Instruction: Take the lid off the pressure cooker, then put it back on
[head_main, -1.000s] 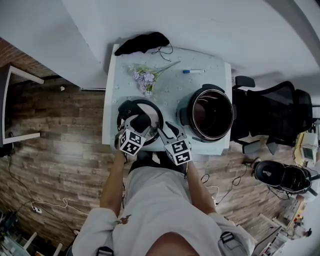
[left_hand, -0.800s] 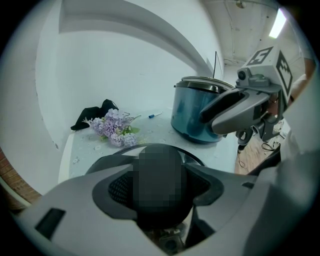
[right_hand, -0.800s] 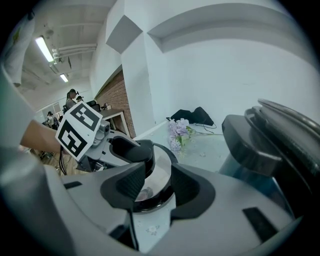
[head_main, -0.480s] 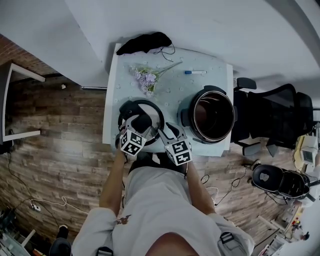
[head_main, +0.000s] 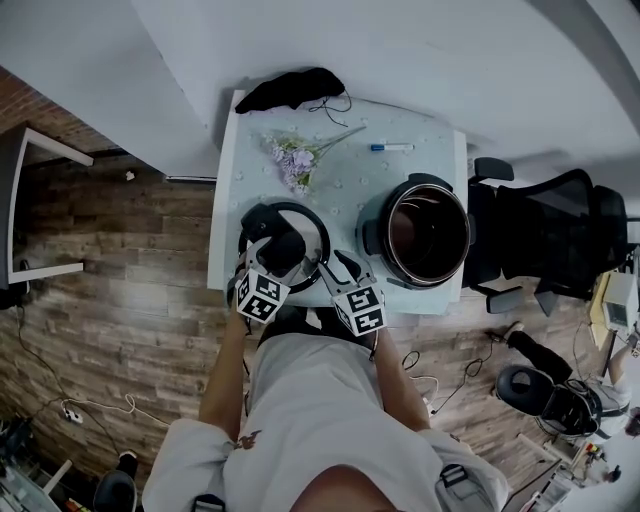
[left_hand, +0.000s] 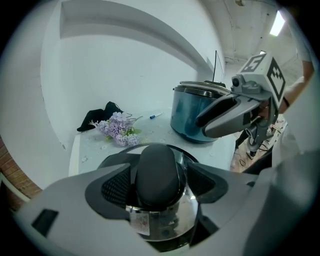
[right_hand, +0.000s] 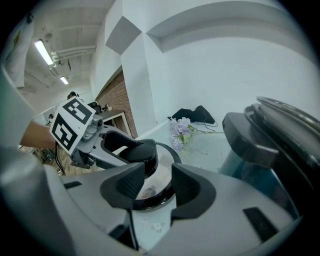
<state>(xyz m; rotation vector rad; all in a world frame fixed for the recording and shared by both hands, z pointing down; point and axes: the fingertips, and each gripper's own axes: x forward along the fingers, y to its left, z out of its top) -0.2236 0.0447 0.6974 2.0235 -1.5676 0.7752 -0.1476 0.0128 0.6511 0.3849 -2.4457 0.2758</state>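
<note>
The lid (head_main: 305, 228) lies on the tabletop (head_main: 340, 180), left of the open pressure cooker (head_main: 425, 230). The left gripper (left_hand: 161, 186) has just opened its jaws; they flank the black knob (left_hand: 159, 167) without pressing. The right gripper (right_hand: 159, 183) has its jaws slightly apart and empty, seemingly just short of the lid's rim.

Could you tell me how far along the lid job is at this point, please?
Done: the lid is off and lies on the table beside the open pressure cooker. In hand: the left gripper has just been opening its jaws, pads clear of the knob between them; the right gripper is open too. Left: putting the lid back on.
</note>
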